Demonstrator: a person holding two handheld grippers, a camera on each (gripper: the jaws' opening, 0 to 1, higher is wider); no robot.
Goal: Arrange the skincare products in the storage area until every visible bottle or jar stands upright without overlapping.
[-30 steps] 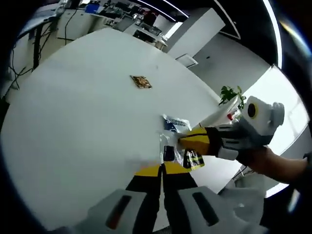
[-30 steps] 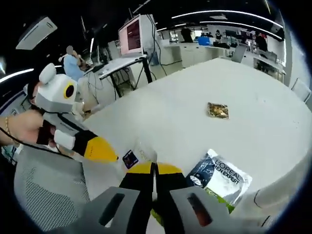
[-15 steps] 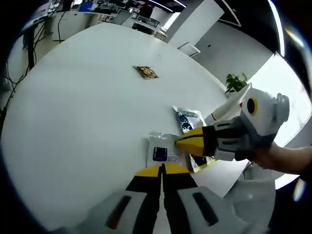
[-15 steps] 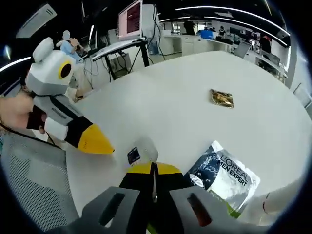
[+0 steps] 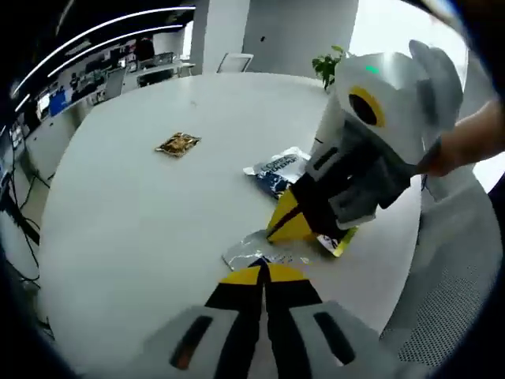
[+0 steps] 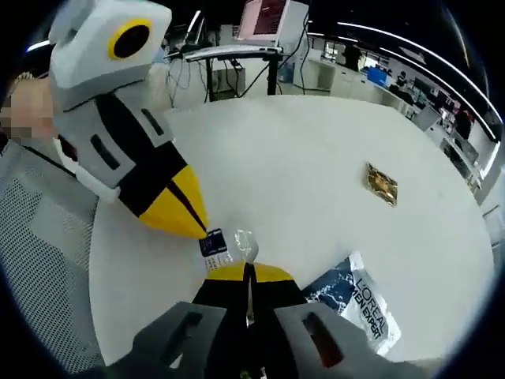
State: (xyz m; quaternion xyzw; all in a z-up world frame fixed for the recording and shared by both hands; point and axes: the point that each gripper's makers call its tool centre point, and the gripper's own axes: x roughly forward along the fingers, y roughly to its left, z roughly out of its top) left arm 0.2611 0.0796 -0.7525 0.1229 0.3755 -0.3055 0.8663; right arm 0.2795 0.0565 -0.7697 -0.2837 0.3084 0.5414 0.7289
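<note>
Both grippers pinched on one small sachet (image 6: 237, 243) at the near counter (image 5: 118, 229) edge, one from each side. Left gripper (image 5: 263, 276) with jaws closed narrow on the crinkled silver end; right gripper (image 6: 248, 274) likewise clamped on the other end, beside the dark label. Probably gripped from two ends to flatten or lift the limp packet, too floppy for one grip. Dark L'Oréal pouch (image 6: 357, 300) flat just beside, partly under the right gripper in the left gripper view. Small gold packet (image 5: 177, 144) well apart, mid-counter. No bottle or jar to be seen; nothing upright yet.
</note>
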